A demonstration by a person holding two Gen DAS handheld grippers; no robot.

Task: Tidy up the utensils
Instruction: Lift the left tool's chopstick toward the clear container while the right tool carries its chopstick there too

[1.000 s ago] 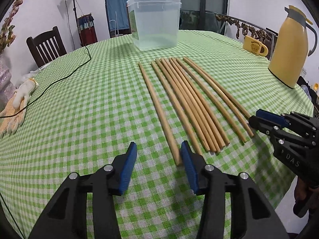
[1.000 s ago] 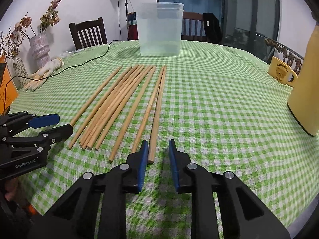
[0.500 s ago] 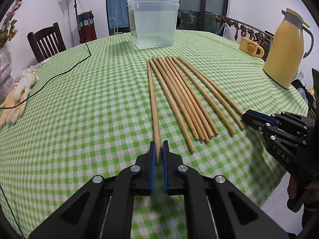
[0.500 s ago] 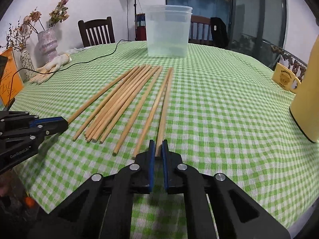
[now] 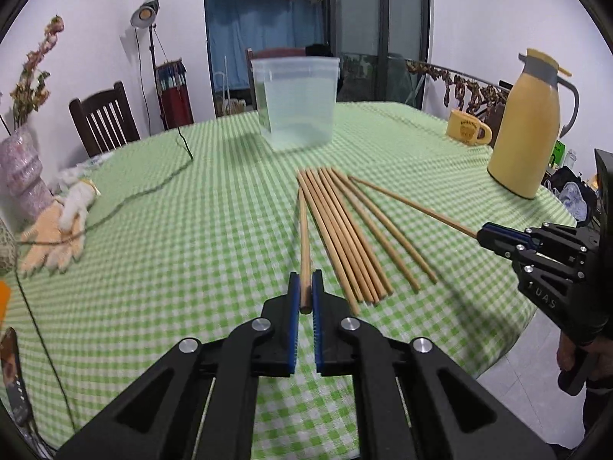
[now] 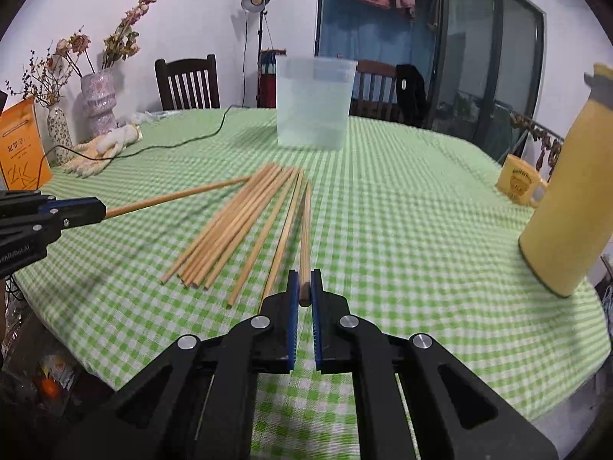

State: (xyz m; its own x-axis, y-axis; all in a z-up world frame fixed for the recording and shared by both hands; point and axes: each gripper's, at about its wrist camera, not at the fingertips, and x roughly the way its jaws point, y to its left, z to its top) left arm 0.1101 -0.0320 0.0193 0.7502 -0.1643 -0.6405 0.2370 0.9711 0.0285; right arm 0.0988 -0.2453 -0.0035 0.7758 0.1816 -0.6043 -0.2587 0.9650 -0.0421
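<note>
Both grippers clamped, one chopstick each!
Left gripper [image 5: 305,293] pinching leftmost chopstick [image 5: 304,237], right gripper [image 6: 304,287] pinching rightmost chopstick [image 6: 305,230]; remaining chopsticks [image 5: 345,237] fanned near table's [image 5: 191,253] near edge, before clear tub [image 5: 295,107].

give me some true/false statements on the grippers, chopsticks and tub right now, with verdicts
1. The left gripper is shut on a chopstick. True.
2. The right gripper is open and holds nothing. False: it is shut on another chopstick.
3. The clear plastic tub already holds chopsticks. False: none show inside it.
4. Several loose chopsticks lie on the green checked tablecloth. True.
5. The yellow mug lies tipped over. False: it stands upright.
</note>
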